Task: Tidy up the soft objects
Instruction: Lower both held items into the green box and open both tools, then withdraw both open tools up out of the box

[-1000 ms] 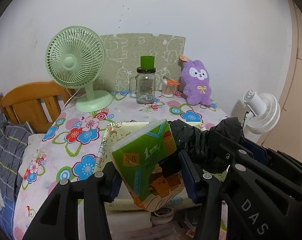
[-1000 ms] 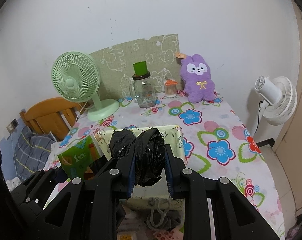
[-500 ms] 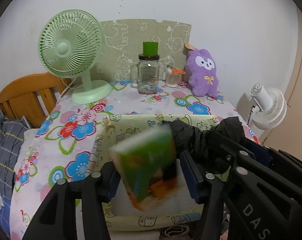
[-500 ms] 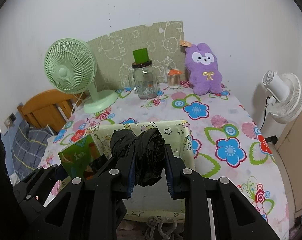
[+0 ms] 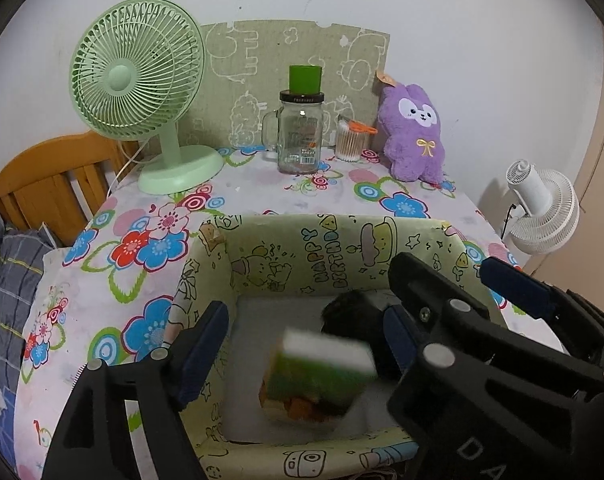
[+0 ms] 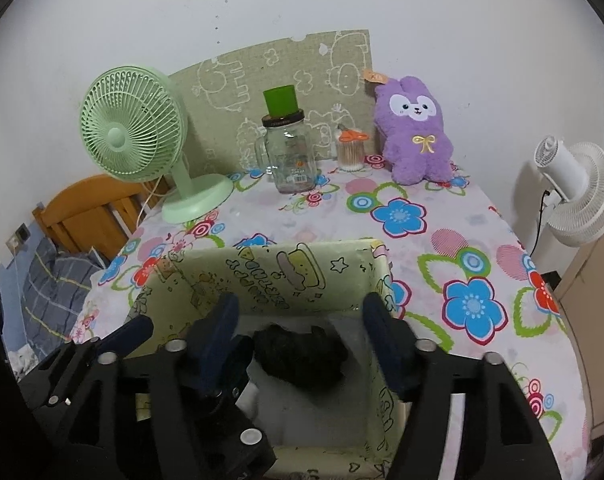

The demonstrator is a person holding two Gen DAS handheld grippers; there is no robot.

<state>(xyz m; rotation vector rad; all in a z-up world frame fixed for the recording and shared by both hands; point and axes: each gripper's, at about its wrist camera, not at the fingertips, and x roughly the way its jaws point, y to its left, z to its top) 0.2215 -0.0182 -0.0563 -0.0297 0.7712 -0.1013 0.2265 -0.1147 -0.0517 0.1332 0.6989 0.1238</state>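
With both the left gripper [image 5: 302,344] and right gripper [image 6: 302,328] spread wide and empty, the green tissue pack [image 5: 318,380] and crumpled black bag [image 6: 302,356] lie inside the cartoon-printed fabric box [image 5: 342,240] — withdraw straight upward, clear of its walls.

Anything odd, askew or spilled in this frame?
Only the green tissue pack: it sits tilted and motion-blurred inside the patterned box, clear of the open left gripper, apparently just dropped. The black bundle lies in the box; nothing spilled.
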